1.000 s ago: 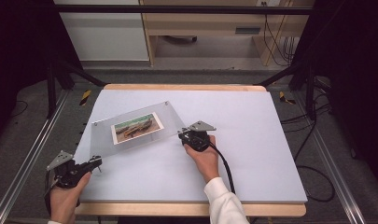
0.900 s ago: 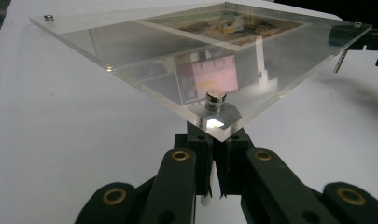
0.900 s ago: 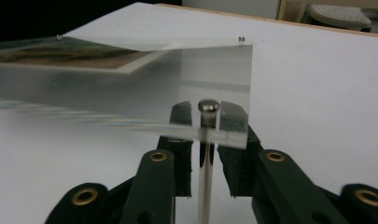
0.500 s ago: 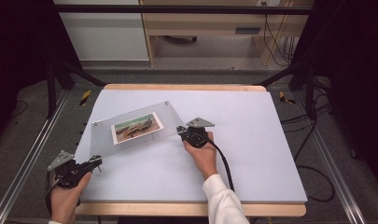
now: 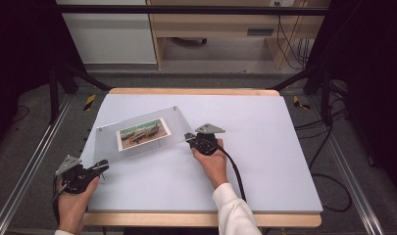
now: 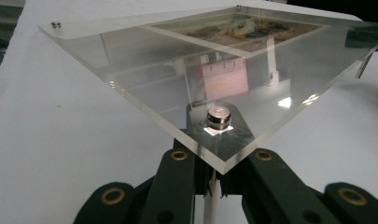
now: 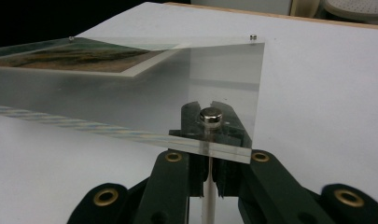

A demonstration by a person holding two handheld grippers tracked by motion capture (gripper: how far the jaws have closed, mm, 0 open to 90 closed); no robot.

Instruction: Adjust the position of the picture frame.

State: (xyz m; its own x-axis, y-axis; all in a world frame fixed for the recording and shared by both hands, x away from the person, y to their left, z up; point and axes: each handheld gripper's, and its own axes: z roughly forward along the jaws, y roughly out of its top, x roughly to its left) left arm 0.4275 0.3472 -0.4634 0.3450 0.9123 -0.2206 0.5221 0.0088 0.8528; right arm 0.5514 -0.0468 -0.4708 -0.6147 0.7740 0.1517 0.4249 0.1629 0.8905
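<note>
Photo [image 5: 141, 134] motif too small; acrylic frame [image 6: 252, 84] cut off at right edge

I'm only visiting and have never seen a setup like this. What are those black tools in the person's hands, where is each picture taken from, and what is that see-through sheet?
No robot here: a person holds a black two-jaw hand tool in each hand. The high view looks down on a white table from above. There the left gripper sits near the table's front left corner and the right gripper near the middle.

Between them is a clear acrylic picture frame, two see-through plates with a small landscape photo sandwiched inside.

The other two pictures come from cameras riding on the tools, looking along their jaws. The left gripper view shows a frame corner with a small round silver magnet over closed jaws. The right gripper view shows the same at another corner, with its own magnet. Each tool appears to pinch one corner.
</note>
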